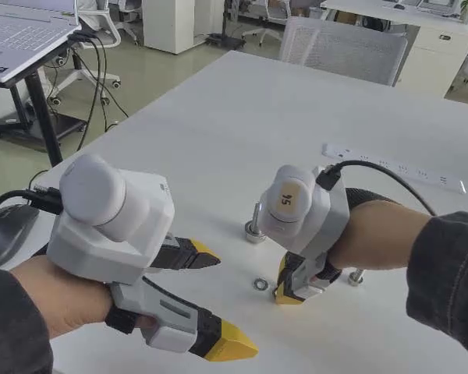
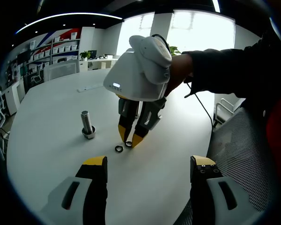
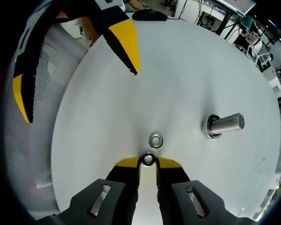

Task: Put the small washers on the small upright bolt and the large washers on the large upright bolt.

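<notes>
Gripped washer [image 3: 148, 159] is down on the white table [image 1: 242, 117], toward its near edge, and we have it pinched between the almost closed tips of our right gripper [image 2: 129, 139], which points steeply down. Just left of those tips, apart from them, a second washer [image 1: 260, 284] lies flat. Beyond that one, a little farther off, the large bolt [image 3: 222, 125] stands upright. To the right, beside our right wrist, stands the small bolt [image 1: 356, 276]. Our left gripper [image 2: 150, 161] hovers near and left of all this, jaws wide apart and holding nothing. A white power strip [image 1: 398, 167] lies far right on the table.
</notes>
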Demonstrator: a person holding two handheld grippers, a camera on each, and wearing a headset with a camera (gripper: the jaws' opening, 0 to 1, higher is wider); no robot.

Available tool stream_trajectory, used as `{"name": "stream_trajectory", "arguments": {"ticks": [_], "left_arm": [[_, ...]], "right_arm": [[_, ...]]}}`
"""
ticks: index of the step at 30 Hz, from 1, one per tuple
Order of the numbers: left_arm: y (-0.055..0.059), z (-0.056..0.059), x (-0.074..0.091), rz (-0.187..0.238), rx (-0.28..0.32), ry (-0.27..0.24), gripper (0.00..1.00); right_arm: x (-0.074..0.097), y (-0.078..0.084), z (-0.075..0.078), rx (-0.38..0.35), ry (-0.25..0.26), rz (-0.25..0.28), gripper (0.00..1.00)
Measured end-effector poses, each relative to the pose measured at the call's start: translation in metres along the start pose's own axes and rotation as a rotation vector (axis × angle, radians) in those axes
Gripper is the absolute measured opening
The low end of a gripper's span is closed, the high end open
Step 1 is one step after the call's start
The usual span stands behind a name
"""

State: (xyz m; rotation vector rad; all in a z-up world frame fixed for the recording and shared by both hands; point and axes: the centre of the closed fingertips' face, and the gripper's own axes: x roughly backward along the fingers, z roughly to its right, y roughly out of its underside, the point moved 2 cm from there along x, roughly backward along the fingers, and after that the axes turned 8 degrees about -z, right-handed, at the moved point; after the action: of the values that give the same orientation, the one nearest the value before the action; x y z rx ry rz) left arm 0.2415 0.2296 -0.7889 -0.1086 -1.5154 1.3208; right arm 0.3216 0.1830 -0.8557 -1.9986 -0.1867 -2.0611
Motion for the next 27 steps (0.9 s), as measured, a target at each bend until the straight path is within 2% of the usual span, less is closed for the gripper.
{"name": "stream_trajectory", "arguments": {"ticks": [7,27], "left_arm": [[0.001,0.0,0.0,-0.004,-0.001,0.002,0.71],[0.0,0.001,-0.002,-0.009,-0.008,0.012,0.71]], "right_arm": [[0.002,0.008,-0.002,-0.017,-0.003,-0.008,0.14],[0.018,0.056,-0.01,-0.118,0.011,-0.012,0.14]]}}
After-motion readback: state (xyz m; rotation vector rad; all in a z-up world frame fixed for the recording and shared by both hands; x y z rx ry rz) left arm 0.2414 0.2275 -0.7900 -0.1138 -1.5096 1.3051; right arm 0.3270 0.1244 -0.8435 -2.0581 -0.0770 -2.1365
